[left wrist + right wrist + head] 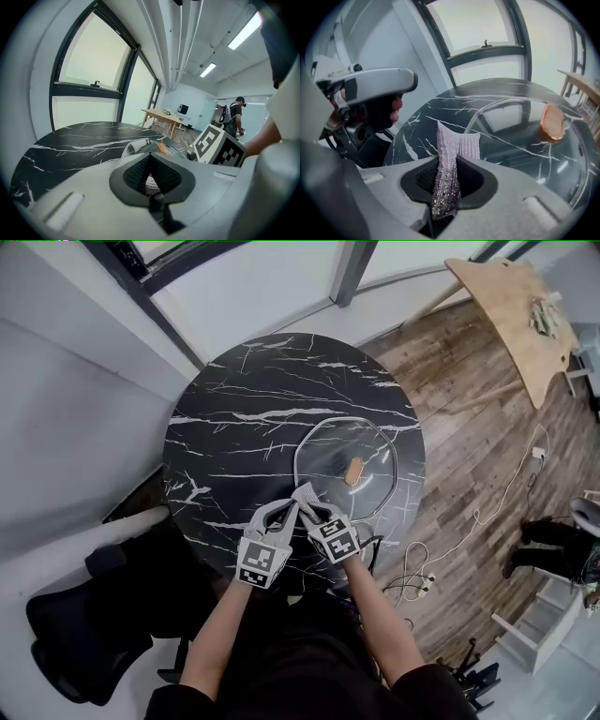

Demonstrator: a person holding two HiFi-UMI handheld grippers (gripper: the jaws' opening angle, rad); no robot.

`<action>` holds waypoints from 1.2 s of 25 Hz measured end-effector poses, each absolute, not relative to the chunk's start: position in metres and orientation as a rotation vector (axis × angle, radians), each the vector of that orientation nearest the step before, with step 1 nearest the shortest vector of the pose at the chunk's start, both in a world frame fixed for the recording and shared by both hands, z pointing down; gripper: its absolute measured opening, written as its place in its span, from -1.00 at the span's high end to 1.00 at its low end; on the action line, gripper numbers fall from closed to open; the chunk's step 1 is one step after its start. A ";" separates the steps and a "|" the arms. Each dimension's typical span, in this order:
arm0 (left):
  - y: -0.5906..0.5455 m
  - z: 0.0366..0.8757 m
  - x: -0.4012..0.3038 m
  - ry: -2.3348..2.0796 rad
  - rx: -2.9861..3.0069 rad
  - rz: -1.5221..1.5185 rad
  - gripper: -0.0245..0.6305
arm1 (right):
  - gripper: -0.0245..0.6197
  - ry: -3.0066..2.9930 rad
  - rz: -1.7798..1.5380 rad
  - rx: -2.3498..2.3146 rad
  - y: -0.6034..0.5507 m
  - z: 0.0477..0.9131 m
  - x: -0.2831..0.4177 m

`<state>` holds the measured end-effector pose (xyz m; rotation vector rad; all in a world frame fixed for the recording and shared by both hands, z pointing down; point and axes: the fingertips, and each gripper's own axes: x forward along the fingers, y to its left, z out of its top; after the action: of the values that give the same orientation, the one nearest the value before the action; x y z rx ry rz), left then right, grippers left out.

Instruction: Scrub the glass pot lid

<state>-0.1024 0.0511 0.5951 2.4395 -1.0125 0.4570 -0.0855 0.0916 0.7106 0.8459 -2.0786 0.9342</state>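
Lid (347,468) beyond cloth (302,491) in right gripper (314,509)

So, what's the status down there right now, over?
Left gripper and right gripper both shut on the scrub cloth. Glass pot lid flat on the marble table, cloth at its near edge. Nothing in the way.

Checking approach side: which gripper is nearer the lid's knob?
Right. The right gripper is at the glass lid's near rim, closer to the knob; the left gripper is farther left, over the table.

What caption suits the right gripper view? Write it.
Right gripper clamps a silvery scrub cloth near the glass pot lid.
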 end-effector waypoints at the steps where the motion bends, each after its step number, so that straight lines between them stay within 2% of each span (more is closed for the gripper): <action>1: 0.051 0.594 -0.102 -1.020 2.435 0.456 0.92 | 0.69 -2.101 0.979 0.818 0.093 0.709 -0.090; 9: 0.048 0.571 -0.103 -1.093 2.407 0.387 0.92 | 0.69 -2.331 1.187 0.791 0.068 0.665 -0.082; 18: 0.021 0.524 -0.114 -1.383 2.406 0.270 0.92 | 0.69 -2.375 0.895 1.203 0.030 0.585 0.013; 22: 0.016 0.508 -0.105 -1.444 2.401 0.203 0.92 | 0.69 -2.303 0.803 1.381 0.022 0.582 0.057; 30: 0.011 0.498 -0.087 -1.508 2.414 0.173 0.92 | 0.69 -2.056 0.824 1.588 0.008 0.616 0.129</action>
<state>-0.0870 0.0114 0.4978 2.4141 -1.5077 0.1732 0.1293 0.0084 0.6163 1.5877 -2.0557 0.8238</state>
